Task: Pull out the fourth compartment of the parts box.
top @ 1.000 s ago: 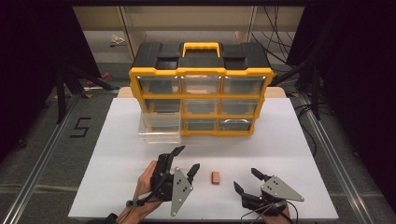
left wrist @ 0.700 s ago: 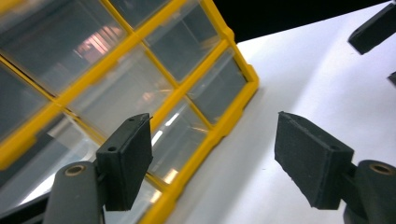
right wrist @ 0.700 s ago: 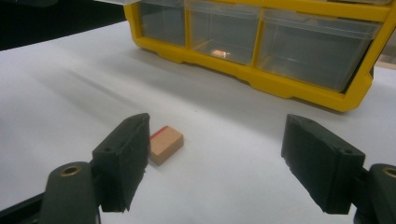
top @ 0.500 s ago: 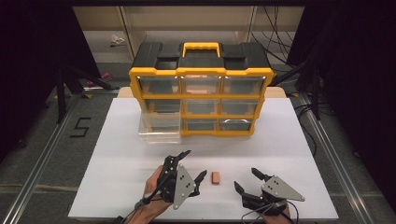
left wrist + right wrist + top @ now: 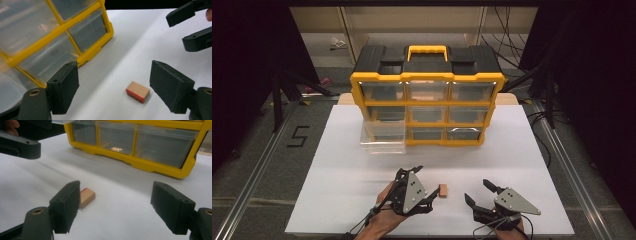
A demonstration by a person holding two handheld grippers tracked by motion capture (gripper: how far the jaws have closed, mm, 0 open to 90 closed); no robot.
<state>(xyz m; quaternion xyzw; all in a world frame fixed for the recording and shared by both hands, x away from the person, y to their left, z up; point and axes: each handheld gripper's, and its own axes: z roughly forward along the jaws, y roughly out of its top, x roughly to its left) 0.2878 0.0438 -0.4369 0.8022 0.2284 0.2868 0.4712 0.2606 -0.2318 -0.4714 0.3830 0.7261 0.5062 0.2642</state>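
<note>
High view: white desk (image 5: 337, 165), yellow-and-black drawer cabinet (image 5: 428, 95) at its far side with nine clear drawers in three rows of three. Bottom-left drawer (image 5: 383, 139) pulled out toward the near edge. One small wooden block (image 5: 443, 191) lying flat on the desk, well in front of the cabinet, between the two grippers.

Left gripper (image 5: 426, 199) just beside the block on its left, tilted, held by a hand (image 5: 382, 220); right gripper (image 5: 478, 194) near the block on its right, apart from it.

Left gripper view adds a red edge along the block (image 5: 137, 91), not visible from above; block sits on the desk between the wide-open jaws, closer to the right-hand one, touching neither. Other gripper's jaws at upper right.

Right gripper view: block (image 5: 86, 196) partly hidden behind the left-hand jaw, outside the gap; jaws wide open, holding nothing. Small pale item inside a bottom-row drawer (image 5: 116, 149), too blurred to identify.

Count: one cabinet, nine drawers, one block, two grippers.
</note>
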